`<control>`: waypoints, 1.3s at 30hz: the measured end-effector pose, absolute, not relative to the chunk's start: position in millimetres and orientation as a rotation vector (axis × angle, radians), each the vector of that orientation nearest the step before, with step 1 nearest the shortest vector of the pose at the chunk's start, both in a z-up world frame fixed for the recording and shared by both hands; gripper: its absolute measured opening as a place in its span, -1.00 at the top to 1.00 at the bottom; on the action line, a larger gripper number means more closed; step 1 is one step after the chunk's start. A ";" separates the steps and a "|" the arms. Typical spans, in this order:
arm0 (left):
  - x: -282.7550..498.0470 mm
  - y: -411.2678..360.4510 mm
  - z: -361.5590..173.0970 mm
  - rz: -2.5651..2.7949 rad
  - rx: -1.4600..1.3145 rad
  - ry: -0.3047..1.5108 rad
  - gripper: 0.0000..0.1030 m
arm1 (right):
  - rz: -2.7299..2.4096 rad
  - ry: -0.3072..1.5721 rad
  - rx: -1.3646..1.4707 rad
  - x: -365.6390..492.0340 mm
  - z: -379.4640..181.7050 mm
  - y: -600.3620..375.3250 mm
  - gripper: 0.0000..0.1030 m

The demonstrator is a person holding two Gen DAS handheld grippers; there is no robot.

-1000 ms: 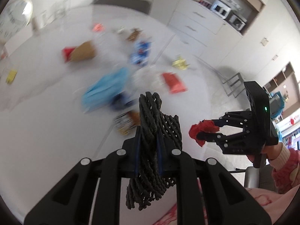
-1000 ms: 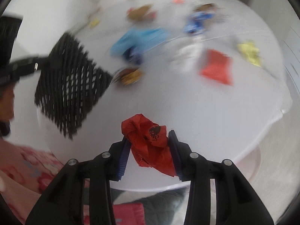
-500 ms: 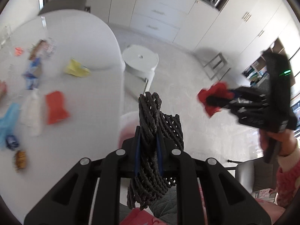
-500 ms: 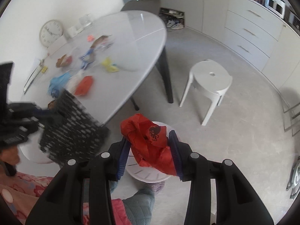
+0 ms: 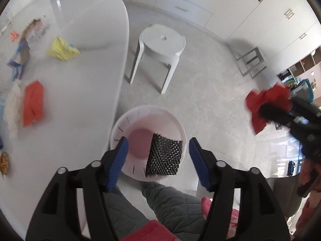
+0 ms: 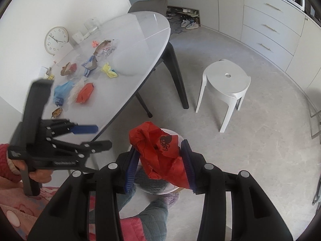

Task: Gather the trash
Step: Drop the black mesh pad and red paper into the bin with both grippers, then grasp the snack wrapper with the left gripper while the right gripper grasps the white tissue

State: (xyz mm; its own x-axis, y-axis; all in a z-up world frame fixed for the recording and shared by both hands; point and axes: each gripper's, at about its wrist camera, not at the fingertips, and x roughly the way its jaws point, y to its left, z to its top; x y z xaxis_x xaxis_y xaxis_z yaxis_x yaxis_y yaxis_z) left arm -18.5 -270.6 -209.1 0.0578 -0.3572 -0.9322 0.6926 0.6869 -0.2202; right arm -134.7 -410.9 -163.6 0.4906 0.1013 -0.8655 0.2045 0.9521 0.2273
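My left gripper (image 5: 157, 156) hangs over a white waste bin (image 5: 176, 126) on the floor, its jaws opening with nothing between the pads. A black foam net (image 5: 164, 157) lies inside the bin, leaning on its right wall. My right gripper (image 6: 159, 165) is shut on a crumpled red wrapper (image 6: 160, 150) with a black print, above the same bin (image 6: 158, 189). From the left wrist view that gripper (image 5: 260, 110) and the wrapper (image 5: 266, 102) sit at the far right. The left gripper (image 6: 100, 137) shows at the left of the right wrist view.
A white oval table (image 6: 140, 46) holds several scraps: a yellow wrapper (image 6: 109, 71), a red packet (image 6: 85, 93), a blue bag (image 6: 62, 89). A white stool (image 6: 225, 84) stands on the grey floor. A person's grey quilted legs (image 5: 170, 202) are below the bin.
Both grippers swung from over the table to above the bin. The left gripper opened and the black net dropped into the bin. The right gripper kept the red wrapper.
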 end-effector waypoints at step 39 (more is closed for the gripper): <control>100.0 16.0 -117.3 -0.299 0.054 1.041 -0.85 | 0.000 1.024 0.162 9.6 -133.9 -257.1 -0.95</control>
State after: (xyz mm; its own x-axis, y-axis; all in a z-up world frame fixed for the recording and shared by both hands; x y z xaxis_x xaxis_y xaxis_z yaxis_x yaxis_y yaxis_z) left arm 100.0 16.0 -117.3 0.4685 -0.2185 -0.8560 0.2690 0.9582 -0.0973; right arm 9.6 -257.1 -133.9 0.5208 0.0753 -0.8503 0.0760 0.9880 0.1341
